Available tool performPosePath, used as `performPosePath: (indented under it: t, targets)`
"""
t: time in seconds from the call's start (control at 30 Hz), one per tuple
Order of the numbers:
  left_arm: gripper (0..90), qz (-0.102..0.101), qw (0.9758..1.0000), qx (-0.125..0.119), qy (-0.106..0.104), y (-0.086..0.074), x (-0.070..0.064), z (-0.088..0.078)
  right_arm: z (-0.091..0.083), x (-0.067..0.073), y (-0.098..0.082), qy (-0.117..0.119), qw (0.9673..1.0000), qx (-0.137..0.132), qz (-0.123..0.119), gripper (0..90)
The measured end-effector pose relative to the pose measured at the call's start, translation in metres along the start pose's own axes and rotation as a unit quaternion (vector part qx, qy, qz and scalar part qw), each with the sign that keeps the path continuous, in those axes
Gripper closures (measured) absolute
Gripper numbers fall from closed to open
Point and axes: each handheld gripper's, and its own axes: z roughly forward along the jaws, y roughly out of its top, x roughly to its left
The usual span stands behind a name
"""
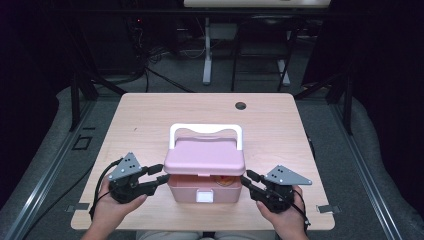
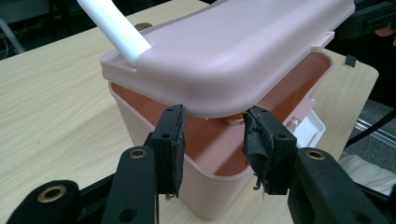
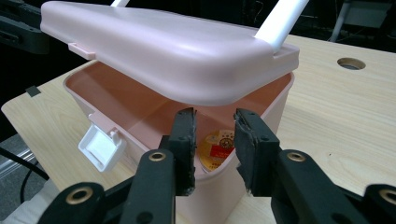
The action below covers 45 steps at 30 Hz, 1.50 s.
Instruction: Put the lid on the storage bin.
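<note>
A pink box [image 1: 182, 192] stands near the table's front edge, its pink lid [image 1: 205, 155] raised a little at the front. A white handle [image 1: 205, 128] rises behind the lid and a white latch [image 1: 204, 196] hangs on the front wall. My left gripper [image 1: 162, 173] is at the box's left side, jaws apart, tips just under the lid's rim [image 2: 205, 109]. My right gripper [image 1: 245, 177] mirrors it at the right side, jaws apart under the lid [image 3: 187, 60]. Neither pair of pads pinches anything. A round yellow and red item [image 3: 217, 144] lies inside the box.
The light wooden table [image 1: 150, 115] has a round cable hole [image 1: 240, 105] at the back right. Behind the table stand another desk's legs [image 1: 206, 55] and cables on the dark floor. A person's hands hold both grippers at the front edge.
</note>
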Motion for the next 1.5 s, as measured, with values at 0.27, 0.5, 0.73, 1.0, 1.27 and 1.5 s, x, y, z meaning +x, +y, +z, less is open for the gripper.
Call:
performPosePath:
  t: [0.27,0.5,0.73,1.0,1.27,1.5]
  targets:
    - [58.0,-0.003,1.0000,0.001,0.000,-0.005,0.001,0.003,-0.002,-0.004,-0.003,-0.005,1.0000,0.000,0.003,67.4]
    - [58.0,-0.005,1.0000,0.006,-0.004,-0.007,0.001,0.004,-0.001,-0.010,-0.006,-0.015,0.9999,0.005,0.005,67.5]
    - [58.0,-0.007,0.9999,0.005,-0.005,-0.009,0.001,0.004,-0.003,-0.016,-0.007,-0.015,0.9998,0.002,0.014,67.5]
    - [58.1,-0.006,0.9998,0.018,-0.005,-0.014,0.001,0.009,-0.001,-0.014,-0.008,-0.015,0.9998,0.006,0.013,67.6]
    - [58.1,-0.004,0.9997,0.026,-0.003,-0.015,-0.001,0.010,0.001,-0.014,-0.009,-0.015,0.9997,0.009,0.017,67.5]
    - [58.0,-0.013,0.9996,0.025,-0.008,-0.019,0.000,0.010,0.002,-0.015,-0.010,-0.016,0.9996,0.012,0.019,67.5]
